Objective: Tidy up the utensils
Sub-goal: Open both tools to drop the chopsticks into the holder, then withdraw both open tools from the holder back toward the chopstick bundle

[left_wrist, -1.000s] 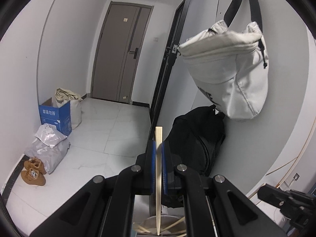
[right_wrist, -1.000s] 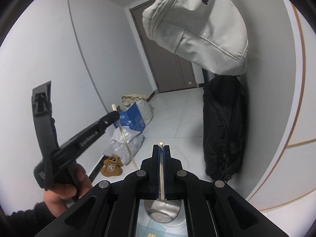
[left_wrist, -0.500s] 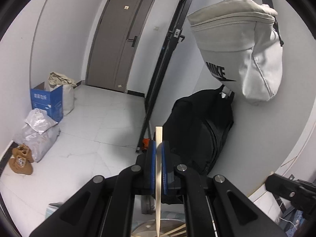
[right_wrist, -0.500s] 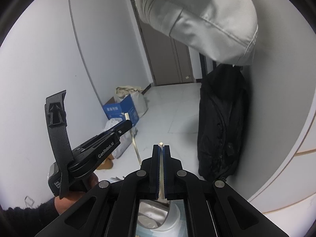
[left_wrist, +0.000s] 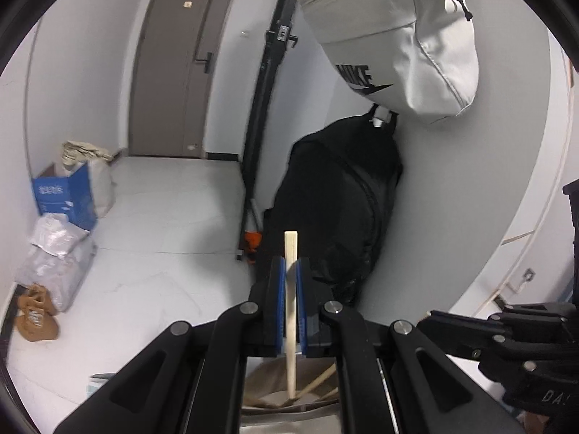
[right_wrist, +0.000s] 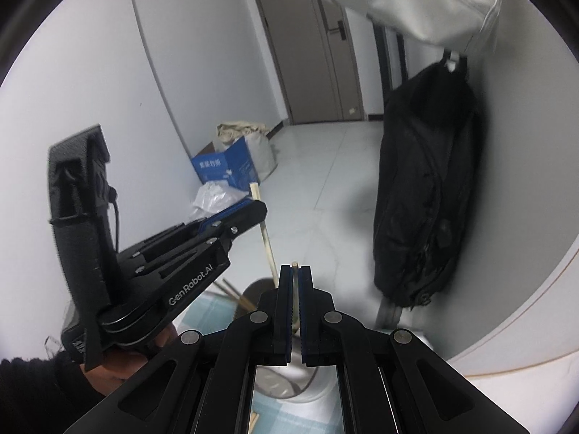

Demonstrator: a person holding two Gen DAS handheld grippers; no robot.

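A backpack [left_wrist: 340, 195] hangs on the wall below a pouch [left_wrist: 401, 36], boxes [left_wrist: 61, 195] opposite.

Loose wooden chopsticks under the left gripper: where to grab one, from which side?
Grip a loose wooden chopstick mid-shaft, coming from above, pads across its width. They lie slanted and overlapping, so the raised, separated ends offer clearance. Both grippers already hold sticks: the left gripper and the right gripper.

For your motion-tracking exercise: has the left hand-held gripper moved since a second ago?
Yes. The left hand-held gripper has sunk and tipped down: the door and white bag now sit higher in its view.
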